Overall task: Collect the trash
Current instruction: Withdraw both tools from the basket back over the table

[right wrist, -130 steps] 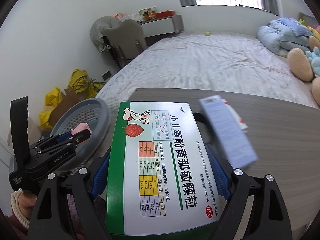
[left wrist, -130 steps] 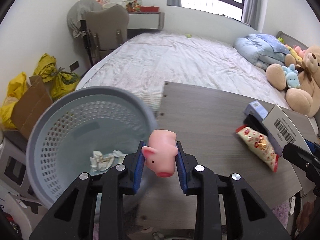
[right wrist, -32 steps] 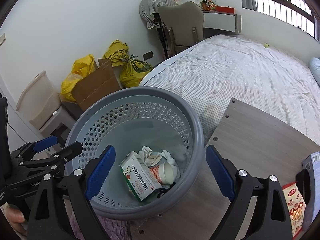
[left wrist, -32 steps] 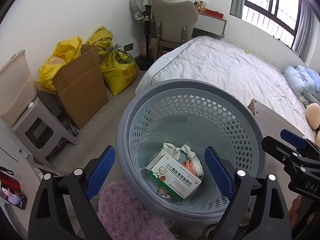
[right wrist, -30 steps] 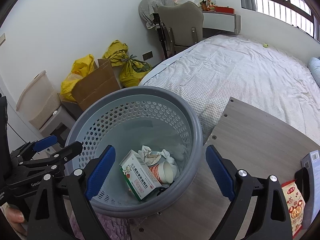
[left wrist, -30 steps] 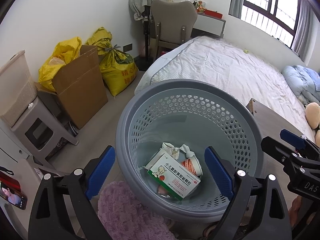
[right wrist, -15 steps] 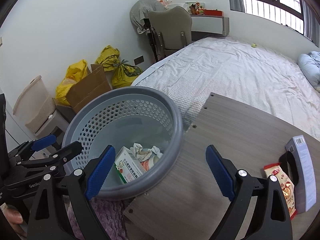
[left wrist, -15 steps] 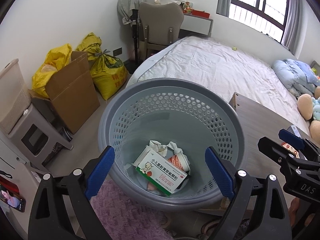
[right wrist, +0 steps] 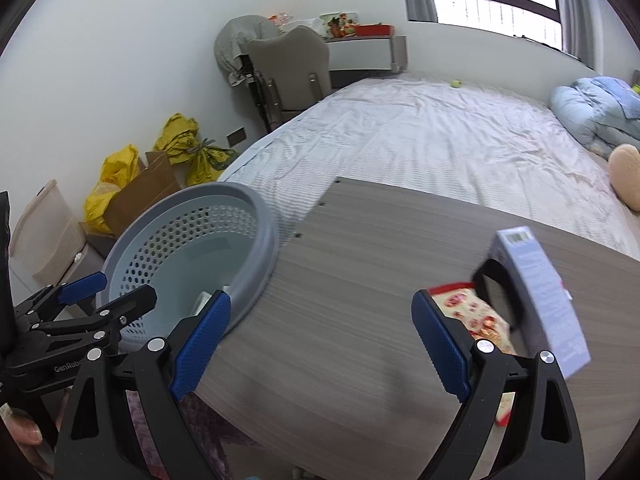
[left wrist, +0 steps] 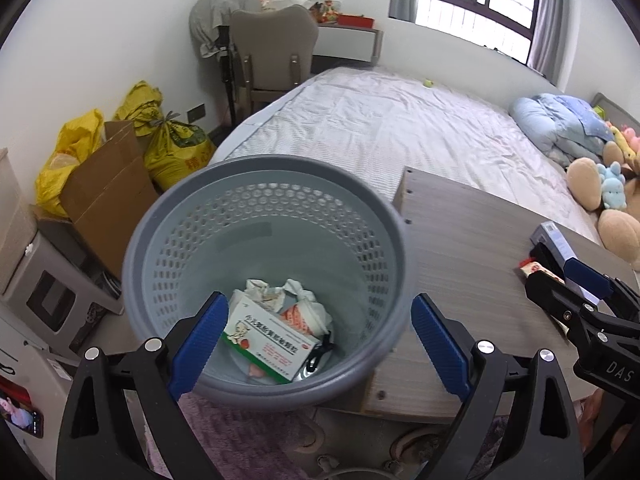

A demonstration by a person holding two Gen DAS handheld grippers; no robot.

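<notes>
My left gripper [left wrist: 316,340] hung spread and empty over the bin [left wrist: 160,216], which stood just off the table [left wrist: 472,248] edge, I judged so trash could drop straight in. My right gripper [right wrist: 320,336], also wide open with nothing in it, faced the table, seemingly lined up for what was left there. By my count the bin held one medicine box [left wrist: 266,338], one cup [left wrist: 298,314] and crumpled paper [left wrist: 260,290], while one snack packet [right wrist: 476,316] and one pale box [right wrist: 540,296] lay touching on the table.
</notes>
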